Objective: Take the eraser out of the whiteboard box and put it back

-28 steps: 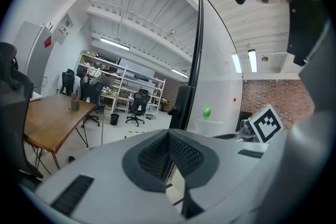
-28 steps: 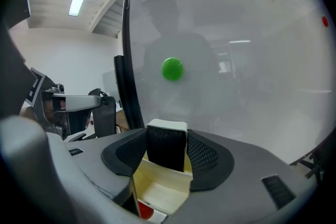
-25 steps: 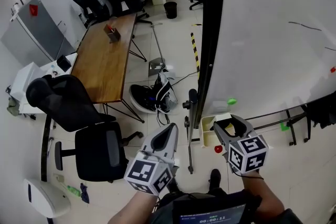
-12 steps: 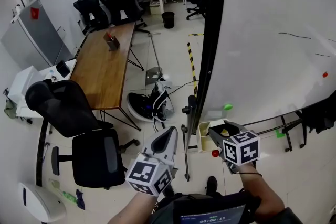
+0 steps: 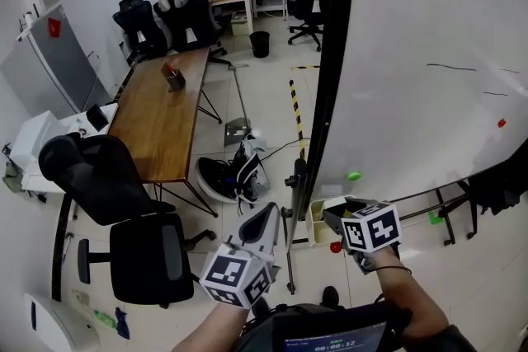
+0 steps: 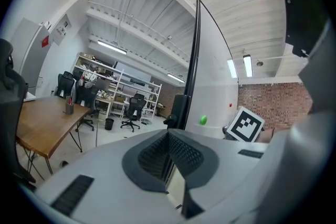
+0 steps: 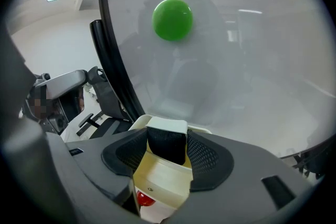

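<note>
The eraser [image 7: 166,140], a black felt block with a white top, sits between the pads of my right gripper [image 7: 167,152], which is shut on it. Just under it is the cream whiteboard box [image 7: 160,183], fixed at the lower left corner of the whiteboard [image 5: 412,53]. In the head view the right gripper [image 5: 335,210] tips down at the box [image 5: 317,220]. A red magnet [image 7: 144,199] sticks to the box front and a green magnet [image 7: 172,19] to the board above. My left gripper [image 5: 270,210] hangs to the left, pads together, nothing in it [image 6: 169,157].
The whiteboard's black frame and stand post [image 5: 290,231] rise between the two grippers. A black office chair [image 5: 144,247] stands at the left, a wooden table [image 5: 161,103] behind it, and a bag with cables [image 5: 233,174] lies on the floor near the stand.
My right gripper has tipped further downward over the box and shifted slightly left and up in the head view. The left gripper has stayed where it was.
</note>
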A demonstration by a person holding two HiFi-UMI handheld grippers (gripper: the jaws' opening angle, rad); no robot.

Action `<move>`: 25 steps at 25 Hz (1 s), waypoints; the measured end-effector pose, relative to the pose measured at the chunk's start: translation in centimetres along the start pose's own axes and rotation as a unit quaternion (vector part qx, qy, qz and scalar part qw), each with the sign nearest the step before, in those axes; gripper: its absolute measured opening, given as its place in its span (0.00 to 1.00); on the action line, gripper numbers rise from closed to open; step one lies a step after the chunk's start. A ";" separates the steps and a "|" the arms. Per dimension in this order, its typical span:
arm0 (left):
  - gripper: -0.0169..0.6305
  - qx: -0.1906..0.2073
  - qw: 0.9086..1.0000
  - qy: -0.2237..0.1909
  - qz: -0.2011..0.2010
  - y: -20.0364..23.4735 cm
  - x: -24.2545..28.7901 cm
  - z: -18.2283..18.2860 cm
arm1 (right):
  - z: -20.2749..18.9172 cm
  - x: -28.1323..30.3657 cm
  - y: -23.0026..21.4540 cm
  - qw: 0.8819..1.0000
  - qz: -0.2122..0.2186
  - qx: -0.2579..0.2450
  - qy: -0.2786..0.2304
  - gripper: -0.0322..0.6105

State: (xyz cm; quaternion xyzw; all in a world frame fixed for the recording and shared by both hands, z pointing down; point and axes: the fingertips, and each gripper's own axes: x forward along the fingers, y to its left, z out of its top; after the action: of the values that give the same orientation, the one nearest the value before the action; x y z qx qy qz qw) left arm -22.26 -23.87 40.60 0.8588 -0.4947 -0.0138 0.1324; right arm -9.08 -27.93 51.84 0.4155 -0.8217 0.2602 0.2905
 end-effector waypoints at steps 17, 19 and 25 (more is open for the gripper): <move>0.06 0.016 1.000 -0.005 0.001 -2.5 -0.6 1.4 | -0.2 -3.1 -0.8 0.999 -0.012 -0.003 -0.042 0.48; 0.06 0.016 1.000 -0.004 0.003 -2.8 -0.7 1.3 | -0.1 -3.5 -0.8 0.999 -0.012 -0.002 -0.049 0.48; 0.06 0.018 1.000 -0.004 0.010 -3.2 -1.1 1.7 | 0.4 -4.5 -0.8 0.998 -0.009 0.000 -0.069 0.48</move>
State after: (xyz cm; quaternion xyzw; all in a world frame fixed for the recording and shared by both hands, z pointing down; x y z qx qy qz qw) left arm -20.42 -21.76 38.03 0.8557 -0.5044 -0.0070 0.1154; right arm -6.34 -26.17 48.58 0.4403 -0.8358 0.2284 0.2353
